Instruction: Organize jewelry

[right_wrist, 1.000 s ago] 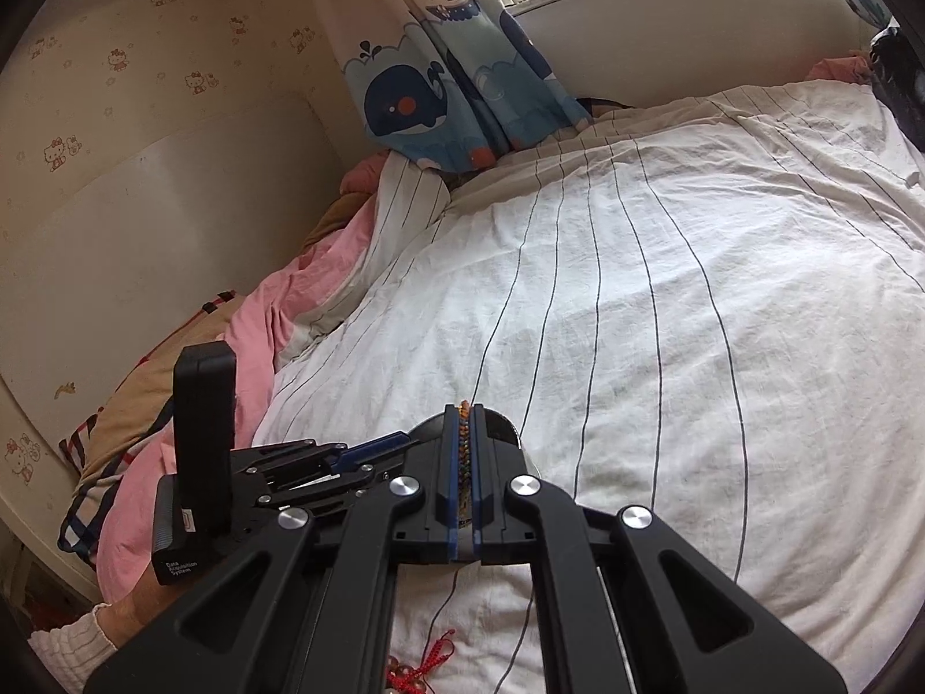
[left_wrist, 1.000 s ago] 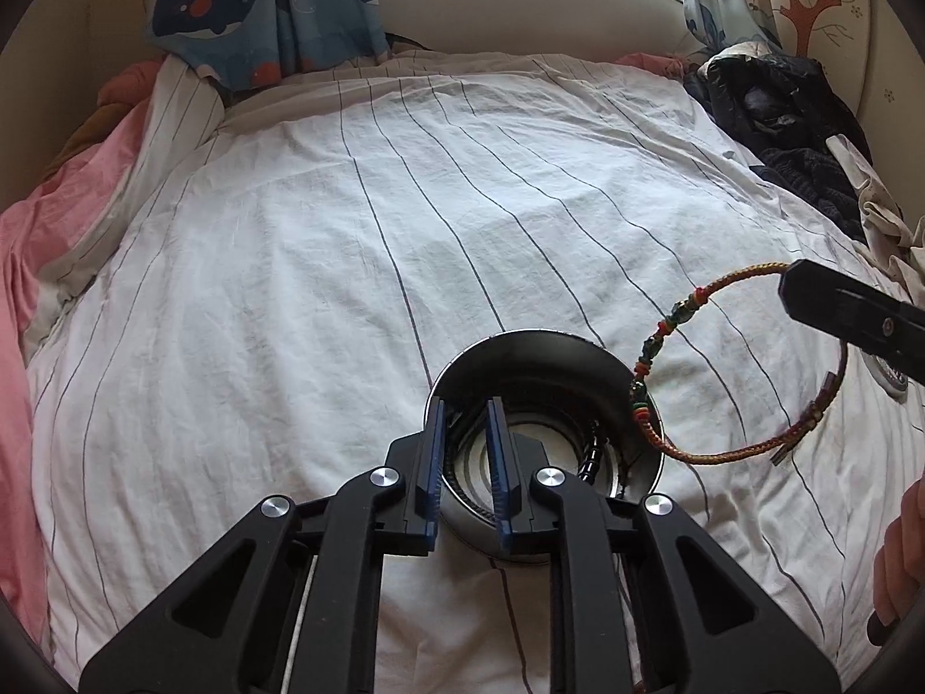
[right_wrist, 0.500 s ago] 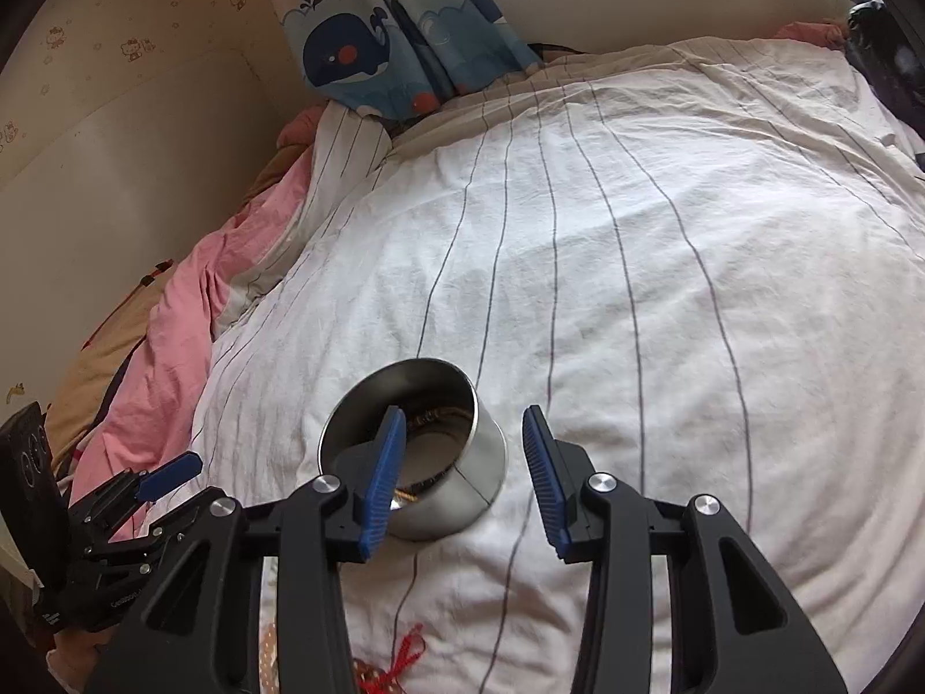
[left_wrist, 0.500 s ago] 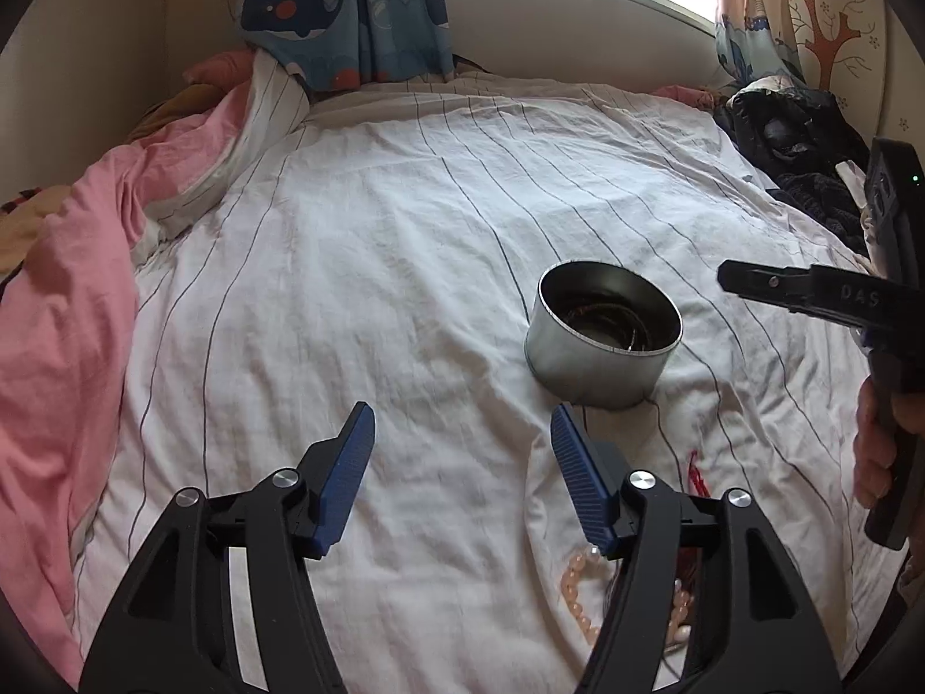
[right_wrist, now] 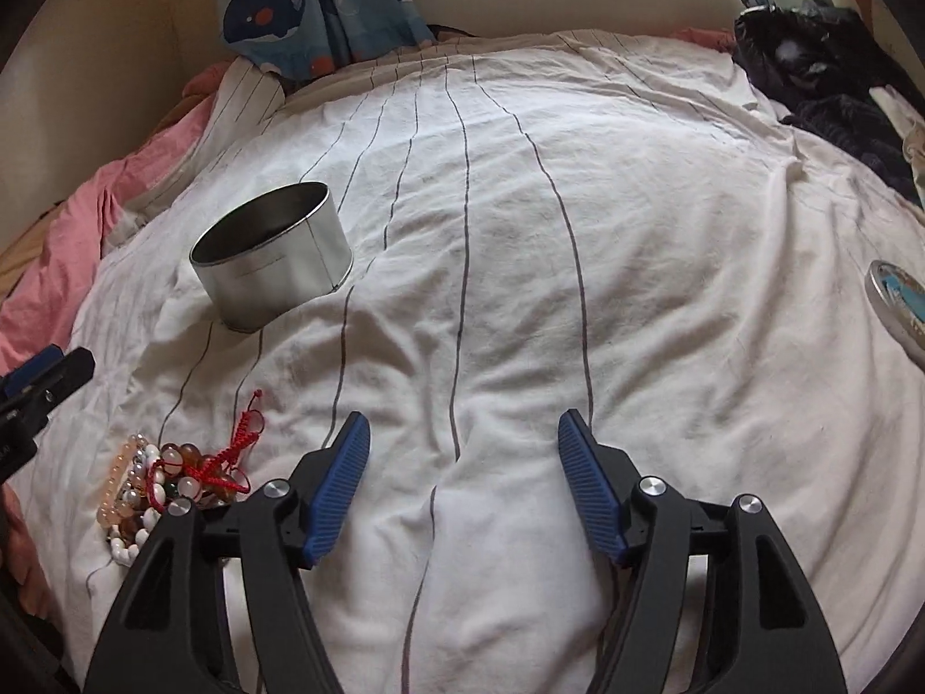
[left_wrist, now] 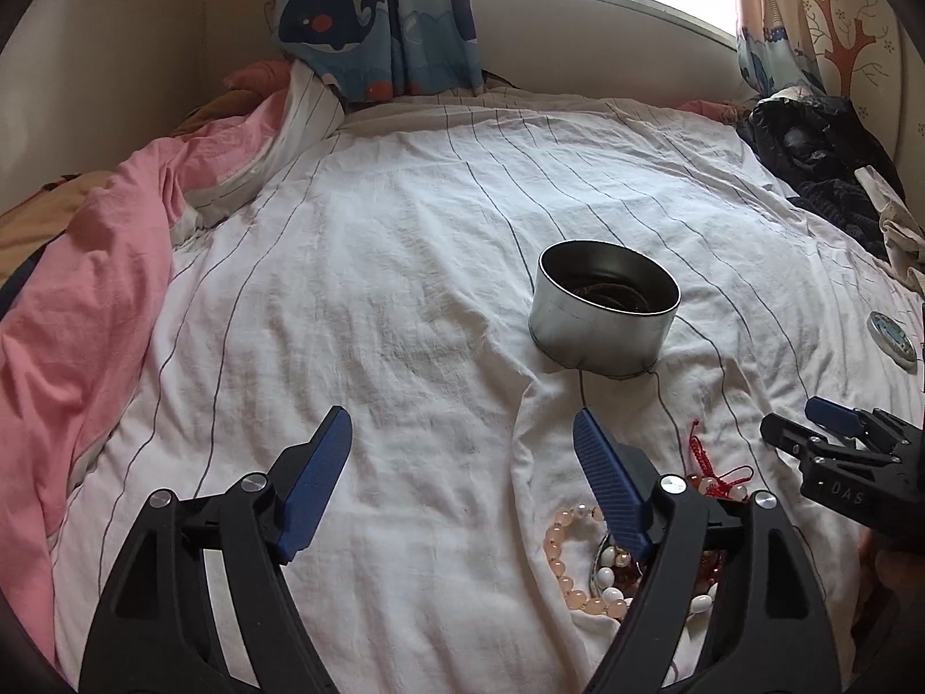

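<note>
A bed covered by a white sheet (left_wrist: 404,289) with thin dark stripes fills both views. The left gripper (left_wrist: 462,428) hovers low over the sheet with its blue-padded jaws spread wide apart and nothing between them. The right gripper (right_wrist: 462,434) is likewise spread wide and empty above bare sheet; in the left view its tip shows at the right edge, just beyond the jewelry. A round metal tin (left_wrist: 604,309) stands upright and uncovered on the sheet, ahead of the left gripper and a little to its right — in the right view the tin (right_wrist: 272,257) sits ahead and to the left. Dark coiled bracelets (left_wrist: 607,294) lie inside it, only partly visible past the rim. A pile of jewelry (left_wrist: 584,555) rests on the sheet nearer the cameras than the tin, apart from it: pale peach and white beads, amber beads and a red knotted cord (left_wrist: 702,454). The left gripper's right finger covers part of the pile; in the right view the pile (right_wrist: 167,477) lies just left of the right gripper's left finger. A flat round lid (right_wrist: 899,301) with a blue picture lies on the sheet well to the right. A pink blanket (left_wrist: 75,289) is bunched along the left side, dark clothes (left_wrist: 809,144) are heaped at the far right, and a whale-print curtain (left_wrist: 376,17) hangs behind the bed under a window.
</note>
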### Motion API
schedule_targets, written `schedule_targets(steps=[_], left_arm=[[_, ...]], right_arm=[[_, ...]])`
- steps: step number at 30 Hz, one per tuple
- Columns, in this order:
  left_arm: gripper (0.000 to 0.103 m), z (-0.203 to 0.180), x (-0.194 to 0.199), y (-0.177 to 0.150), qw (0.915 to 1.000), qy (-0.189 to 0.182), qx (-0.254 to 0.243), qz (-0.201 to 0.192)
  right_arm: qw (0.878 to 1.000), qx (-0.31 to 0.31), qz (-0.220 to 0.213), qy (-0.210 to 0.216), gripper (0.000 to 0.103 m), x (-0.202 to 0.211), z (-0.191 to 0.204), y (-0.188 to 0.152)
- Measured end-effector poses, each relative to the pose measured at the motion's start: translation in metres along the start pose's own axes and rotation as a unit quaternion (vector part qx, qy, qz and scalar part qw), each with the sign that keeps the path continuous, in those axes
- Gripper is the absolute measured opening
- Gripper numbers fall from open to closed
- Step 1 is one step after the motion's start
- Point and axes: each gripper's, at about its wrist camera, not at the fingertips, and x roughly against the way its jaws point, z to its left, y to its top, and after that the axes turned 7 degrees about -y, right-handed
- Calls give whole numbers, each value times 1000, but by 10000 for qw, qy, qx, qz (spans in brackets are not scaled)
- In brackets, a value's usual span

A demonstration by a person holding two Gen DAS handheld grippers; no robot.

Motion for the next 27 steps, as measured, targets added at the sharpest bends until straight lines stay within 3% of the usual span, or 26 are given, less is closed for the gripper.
schedule_targets(steps=[14, 27], left_arm=[[93, -8, 5, 5, 9996, 185, -146, -154], [95, -13, 5, 6, 9987, 334, -346, -181]], right_arm=[[9999, -88, 14, 56, 74, -3, -4, 1], [10000, -80, 15, 54, 75, -3, -3, 1]])
